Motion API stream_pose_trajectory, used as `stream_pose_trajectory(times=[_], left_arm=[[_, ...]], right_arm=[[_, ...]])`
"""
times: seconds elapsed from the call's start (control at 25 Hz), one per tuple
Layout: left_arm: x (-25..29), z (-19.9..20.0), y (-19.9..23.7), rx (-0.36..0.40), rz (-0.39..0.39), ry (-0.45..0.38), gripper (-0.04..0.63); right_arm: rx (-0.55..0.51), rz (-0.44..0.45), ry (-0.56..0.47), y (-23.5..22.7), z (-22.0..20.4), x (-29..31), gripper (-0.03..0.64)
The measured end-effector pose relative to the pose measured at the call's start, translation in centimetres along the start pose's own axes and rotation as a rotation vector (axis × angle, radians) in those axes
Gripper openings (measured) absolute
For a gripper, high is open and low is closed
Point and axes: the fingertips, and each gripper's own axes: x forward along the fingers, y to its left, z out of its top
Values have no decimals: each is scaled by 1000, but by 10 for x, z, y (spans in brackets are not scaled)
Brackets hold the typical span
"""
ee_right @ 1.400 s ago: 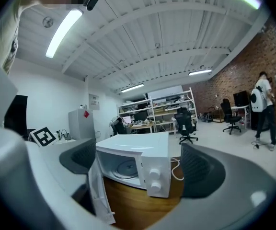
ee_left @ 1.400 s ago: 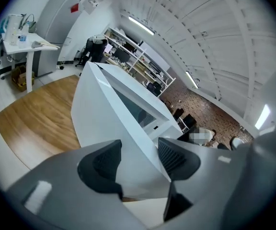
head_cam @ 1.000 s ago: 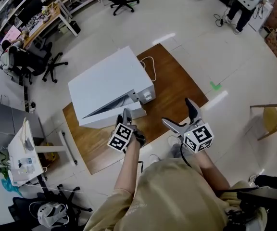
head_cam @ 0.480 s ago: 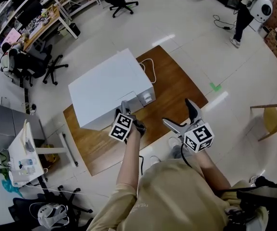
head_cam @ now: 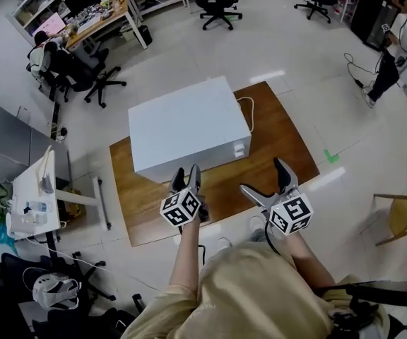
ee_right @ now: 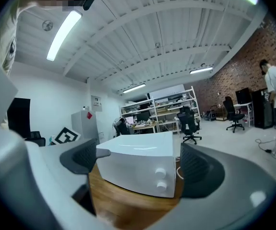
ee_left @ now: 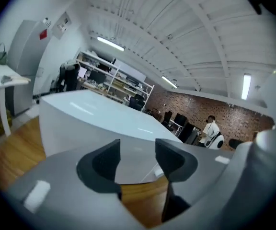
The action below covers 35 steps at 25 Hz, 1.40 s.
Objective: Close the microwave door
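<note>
The white microwave stands on a brown wooden table with its door shut flush against the front. My left gripper hovers just in front of the door, a small gap away from it. Its jaws are closing, a narrow gap still shows and nothing is between them. In the left gripper view the microwave fills the space beyond my left gripper. My right gripper is held wide open and empty near the table's front right. The right gripper view shows the microwave and its two knobs through my right gripper.
A white cable loops behind the microwave. A small white side table with bottles stands at left. Office chairs and a desk are farther back. A person stands at far right.
The microwave door stood ajar a second ago and is now shut. My left gripper has drawn back from the door, rolled and narrowed its jaws. The right gripper barely shifted.
</note>
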Motion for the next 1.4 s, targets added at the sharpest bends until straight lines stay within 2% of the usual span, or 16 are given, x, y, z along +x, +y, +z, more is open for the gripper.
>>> stream_pose_trajectory(times=[0.04, 0.24, 0.4, 0.52, 0.64, 0.88, 1.04, 1.16, 1.28, 1.4], left_arm=[[-13, 15, -4, 50, 7, -44, 225], [-78, 103, 2, 285, 47, -258, 254], [-114, 129, -27, 474, 90, -370, 279], [-132, 146, -41, 567, 111, -424, 282], [-131, 149, -45, 601, 123, -445, 282], [-122, 154, -36, 597, 130, -457, 282], [-120, 152, -33, 601, 143, -399, 282], [-118, 167, -39, 616, 120, -463, 282], [-117, 165, -40, 615, 114, -469, 282], [-123, 147, -37, 611, 110, -467, 282]], right_arm=[[-7, 5, -12, -3, 5, 2, 532], [-93, -12, -126, 9, 43, 35, 532], [-199, -28, -201, 7, 68, 34, 532], [-234, -17, -244, 20, 84, 44, 531], [-235, 11, -264, 26, 89, 56, 529], [-240, 42, -244, 36, 85, 74, 529], [-247, 24, -237, 36, 86, 81, 529], [-256, 12, -245, 36, 96, 83, 529], [-257, 1, -242, 35, 92, 81, 528], [-253, 7, -240, 40, 74, 69, 528]])
